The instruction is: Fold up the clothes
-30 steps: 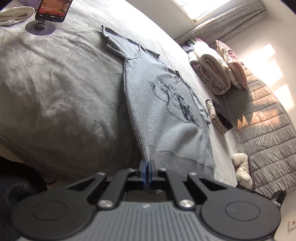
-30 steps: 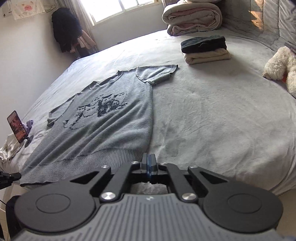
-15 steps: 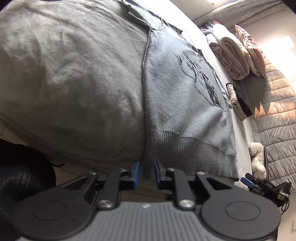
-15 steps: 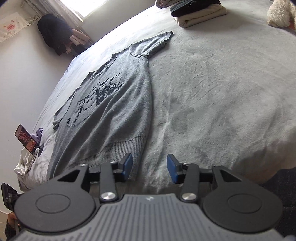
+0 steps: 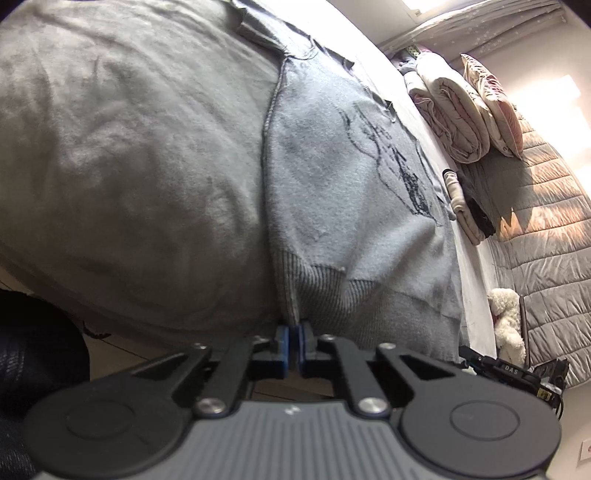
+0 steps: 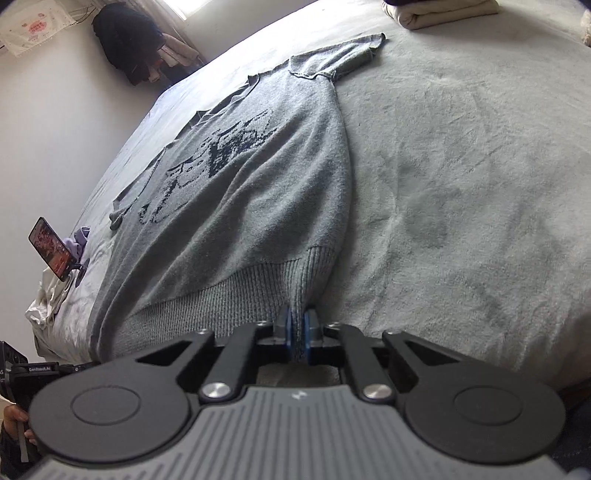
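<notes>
Grey knit short-sleeved sweater with a dark chest graphic (image 6: 258, 192) lies flat on the grey bed (image 6: 461, 177). Left tongs (image 5: 294, 338) pinch its ribbed hem's left corner, right tongs (image 6: 297, 332) pinch the right corner.

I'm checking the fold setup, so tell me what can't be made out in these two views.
- Left wrist view: the grey knitted short-sleeved sweater's dark front pattern, foreshortened and unreadable.
- Right wrist view: the cream folded cloth, cut by the top edge.
- Right wrist view: the propped phone's screen, too small.
</notes>
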`<state>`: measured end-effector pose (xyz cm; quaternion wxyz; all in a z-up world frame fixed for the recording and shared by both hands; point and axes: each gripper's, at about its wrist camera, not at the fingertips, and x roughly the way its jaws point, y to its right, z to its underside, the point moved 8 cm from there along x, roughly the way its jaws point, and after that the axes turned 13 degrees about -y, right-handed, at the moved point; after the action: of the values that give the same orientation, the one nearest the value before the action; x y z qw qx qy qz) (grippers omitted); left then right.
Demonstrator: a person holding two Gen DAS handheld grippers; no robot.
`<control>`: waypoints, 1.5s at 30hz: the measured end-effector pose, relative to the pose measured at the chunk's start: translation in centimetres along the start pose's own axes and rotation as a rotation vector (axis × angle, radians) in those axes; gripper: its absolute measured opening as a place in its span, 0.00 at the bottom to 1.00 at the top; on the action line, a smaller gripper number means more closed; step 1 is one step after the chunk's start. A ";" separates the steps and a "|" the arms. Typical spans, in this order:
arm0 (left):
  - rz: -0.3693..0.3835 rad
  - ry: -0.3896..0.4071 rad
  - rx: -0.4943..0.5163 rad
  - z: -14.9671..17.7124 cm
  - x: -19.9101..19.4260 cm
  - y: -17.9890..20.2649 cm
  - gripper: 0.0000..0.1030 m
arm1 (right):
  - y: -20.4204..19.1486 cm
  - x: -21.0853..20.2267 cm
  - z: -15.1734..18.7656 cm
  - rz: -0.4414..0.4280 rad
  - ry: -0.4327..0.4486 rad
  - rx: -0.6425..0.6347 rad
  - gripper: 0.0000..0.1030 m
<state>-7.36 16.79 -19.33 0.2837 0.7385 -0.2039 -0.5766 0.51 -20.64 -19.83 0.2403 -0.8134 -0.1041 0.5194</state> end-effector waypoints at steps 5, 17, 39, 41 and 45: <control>0.075 0.034 0.038 0.5 -2.9 1.9 0.03 | -0.3 -5.5 -0.5 0.061 0.090 -0.071 0.05; -0.098 -0.080 0.021 0.7 1.6 -1.0 0.03 | 2.0 -0.9 0.7 0.170 -0.080 -0.049 0.05; -0.133 0.055 0.061 -12.8 0.0 0.1 0.44 | 2.8 1.0 -10.3 0.084 -0.066 0.002 0.44; -0.112 0.066 0.046 -14.0 0.9 -0.1 0.45 | 3.2 1.9 -11.2 0.054 -0.065 0.027 0.44; -0.075 0.093 0.038 -15.5 1.7 0.0 0.45 | 3.8 3.3 -12.5 -0.009 -0.054 0.065 0.44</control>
<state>8.03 18.50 -17.90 0.2571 0.7769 -0.1734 -0.5479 12.86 -26.06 -19.99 0.2660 -0.7905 -0.0974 0.5431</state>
